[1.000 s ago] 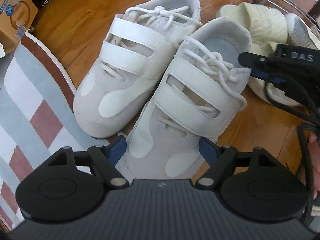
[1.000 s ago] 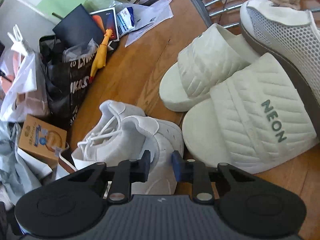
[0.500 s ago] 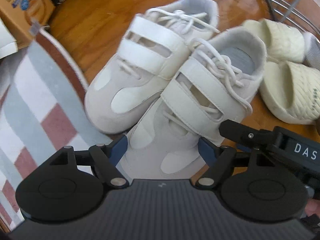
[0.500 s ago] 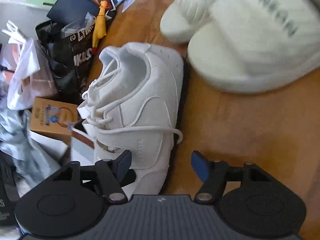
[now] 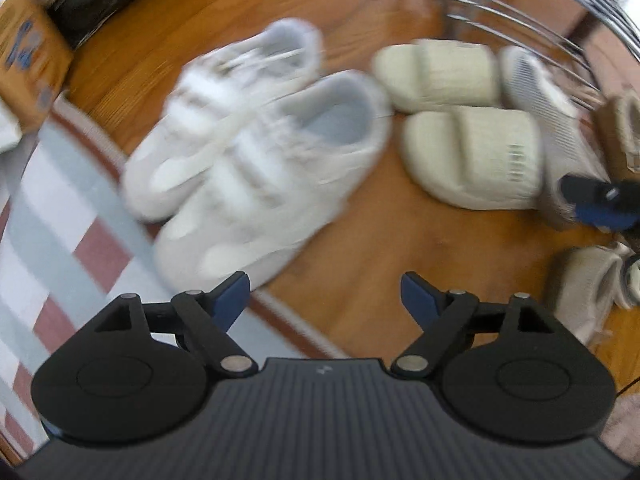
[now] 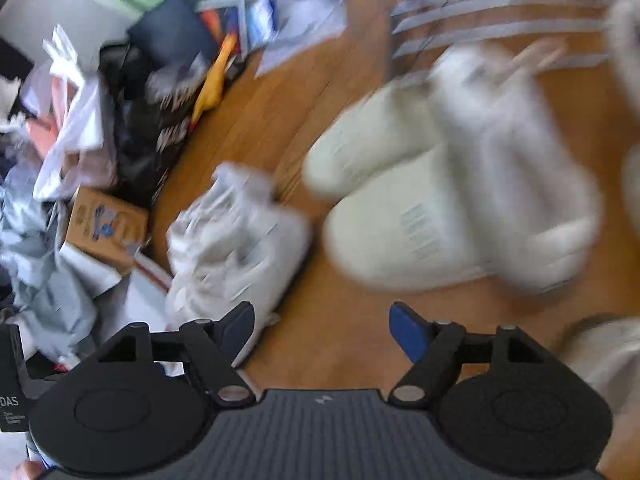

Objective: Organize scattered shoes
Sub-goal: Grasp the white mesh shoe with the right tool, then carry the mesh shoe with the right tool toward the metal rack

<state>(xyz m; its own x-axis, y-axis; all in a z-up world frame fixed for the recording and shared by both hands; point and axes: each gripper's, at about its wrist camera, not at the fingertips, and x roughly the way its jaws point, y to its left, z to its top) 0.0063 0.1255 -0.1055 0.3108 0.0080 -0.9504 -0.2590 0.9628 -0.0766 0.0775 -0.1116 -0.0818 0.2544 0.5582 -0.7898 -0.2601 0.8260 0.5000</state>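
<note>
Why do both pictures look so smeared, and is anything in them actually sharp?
Left wrist view: motion blur smears the white sneakers and slides; only the left gripper, riding with the camera, is crisp. Right wrist view: heavier smear on the slides and sneakers; the right gripper stays sharp. Both are fisheye, so edges bend.

Bright daylight, heavy motion blur in both views, fisheye bending at edges

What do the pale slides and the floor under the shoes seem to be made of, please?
The pale slides look like moulded foam or soft rubber, matte cream: thick, rounded edges and a ribbed strap, though blur leaves it uncertain. The floor looks like varnished wood: warm orange-brown with grain lines and a slight sheen.
</note>
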